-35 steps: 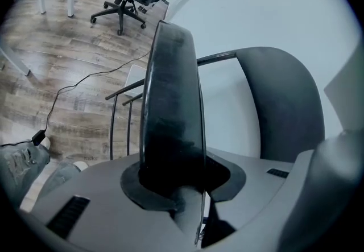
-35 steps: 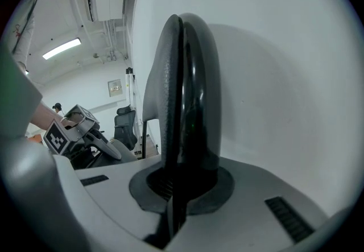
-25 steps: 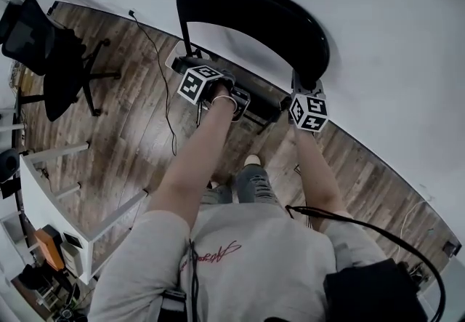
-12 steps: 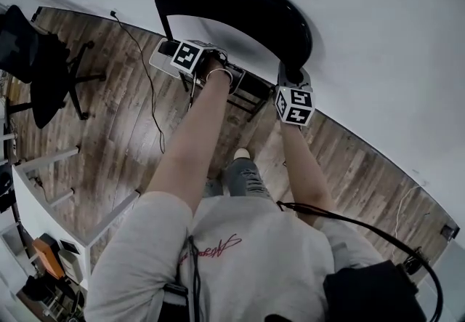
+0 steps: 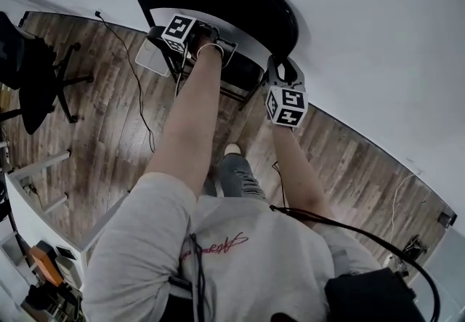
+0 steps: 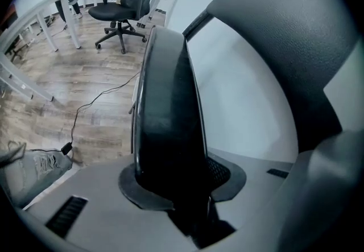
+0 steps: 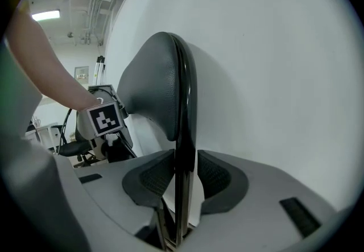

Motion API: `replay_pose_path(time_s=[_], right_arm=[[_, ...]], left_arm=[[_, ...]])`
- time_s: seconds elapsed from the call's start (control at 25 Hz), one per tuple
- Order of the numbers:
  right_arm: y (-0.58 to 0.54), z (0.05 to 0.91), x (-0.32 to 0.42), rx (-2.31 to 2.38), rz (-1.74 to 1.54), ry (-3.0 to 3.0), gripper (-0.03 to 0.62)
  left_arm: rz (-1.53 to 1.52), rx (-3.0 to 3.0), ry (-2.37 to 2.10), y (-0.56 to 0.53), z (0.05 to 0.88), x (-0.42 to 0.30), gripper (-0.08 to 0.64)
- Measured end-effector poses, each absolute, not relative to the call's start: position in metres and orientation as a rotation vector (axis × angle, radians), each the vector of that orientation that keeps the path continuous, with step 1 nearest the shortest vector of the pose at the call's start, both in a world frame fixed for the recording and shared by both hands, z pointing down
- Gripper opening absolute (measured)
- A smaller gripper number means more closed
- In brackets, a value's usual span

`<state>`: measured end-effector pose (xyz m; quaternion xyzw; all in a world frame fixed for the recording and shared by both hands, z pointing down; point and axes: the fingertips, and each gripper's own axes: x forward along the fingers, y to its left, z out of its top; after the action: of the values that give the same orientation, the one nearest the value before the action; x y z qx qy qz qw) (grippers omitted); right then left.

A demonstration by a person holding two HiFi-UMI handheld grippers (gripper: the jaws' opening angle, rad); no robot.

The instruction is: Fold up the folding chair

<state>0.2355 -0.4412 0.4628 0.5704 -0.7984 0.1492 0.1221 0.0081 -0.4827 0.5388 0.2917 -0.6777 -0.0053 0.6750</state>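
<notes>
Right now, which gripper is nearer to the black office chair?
Left. The left gripper clamps the folding chair's seat on the side facing the office chair; the right gripper, jaws just opening around the backrest tube, sits on the far side.

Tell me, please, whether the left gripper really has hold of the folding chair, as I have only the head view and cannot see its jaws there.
Observer: Yes. In the left gripper view, the left gripper has both pads pressed on the edge of the dark seat.
Operator: Thank you. And the other one?
Observer: No. The right gripper has just been opening its jaws. The thin black frame tube stands between the pads, with a sliver of gap at the right pad.
Operator: Which part of the chair is that tube?
Observer: It runs up the side edge of the padded backrest.
</notes>
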Motion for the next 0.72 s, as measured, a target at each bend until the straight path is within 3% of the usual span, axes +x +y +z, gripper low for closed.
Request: replay_pose_path(time_s=[0.28,0.64,0.72], right_arm=[[-0.420,0.453,0.246,1.668,0.437,-2.335,0.112],[-0.369,0.441,0.251,1.639,0.494,-2.392,0.122],[-0.358,0.436,0.253,1.665,0.508,-2.402,0.132]], left_arm=[[-0.006,0.653,-1.510,-0.497,0.542,0.017,0.143],[-0.116,0.922,-1.416,-0.507,0.529,0.023,0.245],[-0.145,1.039,-1.375,-0.507,0.524,0.021,0.304]])
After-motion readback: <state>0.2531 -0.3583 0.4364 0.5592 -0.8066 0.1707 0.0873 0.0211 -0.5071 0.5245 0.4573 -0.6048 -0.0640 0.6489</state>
